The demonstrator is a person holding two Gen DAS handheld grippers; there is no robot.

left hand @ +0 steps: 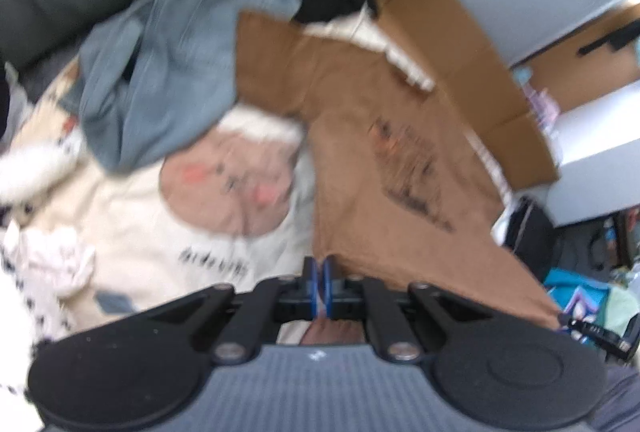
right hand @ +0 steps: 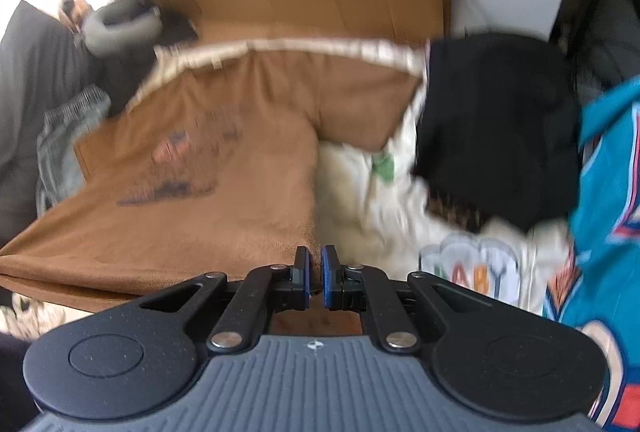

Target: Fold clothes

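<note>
In the left wrist view, my left gripper [left hand: 320, 286] has its blue pads pressed together at the near hem of the brown T-shirt [left hand: 380, 136], and I judge it is pinching that edge, since brown cloth also shows just under the jaws. The shirt runs away ahead of the gripper, print side up, one sleeve reaching ahead and to the left. Left of the gripper lies a cream blanket [left hand: 132, 216] with a cartoon face, and beyond that a crumpled pair of blue jeans [left hand: 168, 72]. A cardboard box [left hand: 472, 44] stands ahead and to the right. There is dark lettering on the blanket and a dark print on the shirt chest, but both are too blurred for me to read.

In the right wrist view, my right gripper [right hand: 315, 278] is likewise closed to a sliver at the shirt's near hem, with brown cloth beneath it, so I take it as gripping the other corner. The shirt spreads ahead and to the left. To the right sit a black garment [right hand: 496, 128] and a teal jersey [right hand: 604, 192], and just right of the gripper a cream cloth reads "BABY" [right hand: 472, 276] in coloured letters.

To fold well, I would keep both corners pinched level, hold the hem taut between them, and carry it forward evenly so the shirt doubles without skewing.
</note>
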